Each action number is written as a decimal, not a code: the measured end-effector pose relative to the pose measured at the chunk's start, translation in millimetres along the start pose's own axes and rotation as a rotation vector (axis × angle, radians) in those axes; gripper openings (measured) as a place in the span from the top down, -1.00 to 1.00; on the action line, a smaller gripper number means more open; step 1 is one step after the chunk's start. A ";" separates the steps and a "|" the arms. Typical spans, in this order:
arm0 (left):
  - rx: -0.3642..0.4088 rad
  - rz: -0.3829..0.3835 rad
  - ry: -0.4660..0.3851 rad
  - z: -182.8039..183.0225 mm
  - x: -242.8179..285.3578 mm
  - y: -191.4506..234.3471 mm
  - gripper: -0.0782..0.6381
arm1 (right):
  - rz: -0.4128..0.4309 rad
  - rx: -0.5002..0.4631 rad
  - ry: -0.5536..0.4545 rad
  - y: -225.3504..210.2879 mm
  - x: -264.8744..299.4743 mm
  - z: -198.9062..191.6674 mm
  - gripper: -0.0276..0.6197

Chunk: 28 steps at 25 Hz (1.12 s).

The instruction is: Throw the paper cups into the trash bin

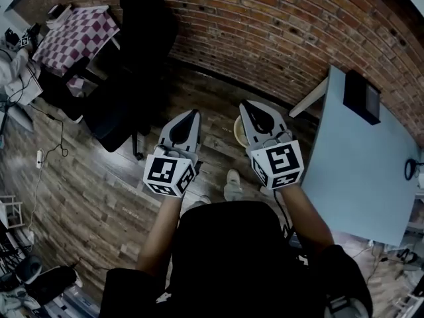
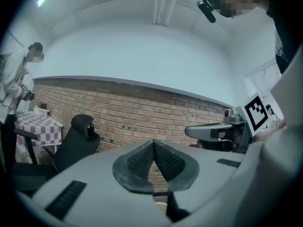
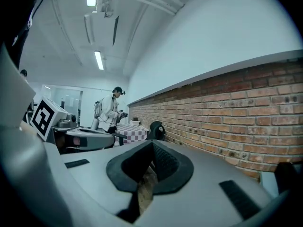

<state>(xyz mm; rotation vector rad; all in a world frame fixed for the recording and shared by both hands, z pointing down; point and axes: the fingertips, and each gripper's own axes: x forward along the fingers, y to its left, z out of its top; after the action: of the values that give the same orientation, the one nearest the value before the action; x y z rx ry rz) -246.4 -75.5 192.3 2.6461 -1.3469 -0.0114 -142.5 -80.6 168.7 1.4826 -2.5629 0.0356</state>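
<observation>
No paper cup shows in any view. A round pale container (image 1: 238, 130), which may be the trash bin, stands on the wooden floor, partly hidden behind my right gripper. Its woven rim (image 2: 162, 208) peeks out below the left jaws in the left gripper view. My left gripper (image 1: 193, 114) is held over the floor just left of the container, jaws shut with nothing between them (image 2: 153, 144). My right gripper (image 1: 248, 105) hovers over the container's right edge, and its jaws are also shut and empty (image 3: 152, 144).
A pale blue table (image 1: 361, 171) carrying a black box (image 1: 362, 96) stands at the right. A black office chair (image 1: 126, 78) and a checkered table (image 1: 76, 35) are at the left, against the brick wall (image 1: 278, 25). A person (image 3: 109, 110) stands far off.
</observation>
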 end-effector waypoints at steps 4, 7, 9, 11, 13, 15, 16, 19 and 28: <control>0.003 -0.032 -0.002 0.6 -16.3 -4.8 0.76 | -0.031 -0.003 -0.005 14.1 -13.5 3.7 0.91; 0.007 -0.056 0.003 0.7 -25.7 -8.8 0.76 | -0.055 -0.001 -0.006 21.7 -23.7 4.9 0.91; 0.016 -0.077 0.005 0.6 -31.1 -12.8 0.76 | -0.074 0.000 -0.007 25.9 -31.4 4.8 0.91; 0.024 -0.097 0.001 2.5 -36.4 -16.5 0.76 | -0.092 -0.001 -0.010 30.4 -38.7 5.7 0.91; 0.028 -0.113 -0.005 4.2 -42.4 -20.2 0.76 | -0.107 -0.002 -0.012 35.6 -46.2 6.2 0.91; 0.030 -0.127 -0.010 4.8 -48.4 -24.2 0.76 | -0.120 -0.004 -0.013 40.9 -53.4 6.3 0.91; 0.030 -0.135 -0.012 4.9 -51.4 -26.1 0.76 | -0.126 -0.005 -0.013 43.9 -56.5 6.1 0.91; 0.032 -0.157 -0.015 5.1 -61.2 -30.4 0.76 | -0.135 -0.010 -0.009 54.8 -63.6 5.6 0.91; 0.019 -0.234 -0.054 7.0 -90.8 -41.7 0.76 | -0.167 -0.043 -0.007 86.2 -84.5 9.9 0.91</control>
<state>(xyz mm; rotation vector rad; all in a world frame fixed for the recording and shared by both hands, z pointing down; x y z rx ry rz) -267.3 20.4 172.4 2.8221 -1.0482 -0.1015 -177.1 34.0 150.7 1.6771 -2.4192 -0.0466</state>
